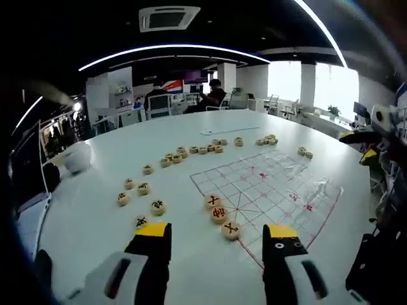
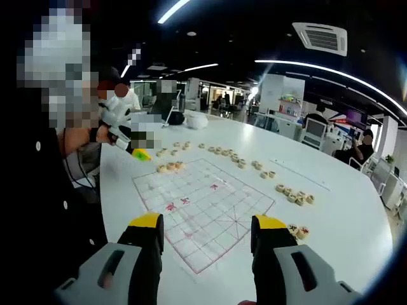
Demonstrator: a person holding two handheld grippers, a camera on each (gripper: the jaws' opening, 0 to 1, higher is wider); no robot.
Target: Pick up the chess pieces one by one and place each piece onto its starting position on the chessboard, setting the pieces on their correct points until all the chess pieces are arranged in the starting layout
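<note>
The left gripper [image 1: 218, 240] hovers spread and empty over the chessboard [image 1: 267, 190], near three red-marked chess pieces [image 1: 219, 214]. The right gripper [image 2: 206, 232] (also spread, empty) hangs above the board's opposite edge.

3 round wooden pieces [image 1: 219, 214] sit on the chessboard [image 1: 273, 190]; others lie scattered beside it.

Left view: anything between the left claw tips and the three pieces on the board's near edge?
Bare white table; the nearest piece sits just ahead of the left claw.
</note>
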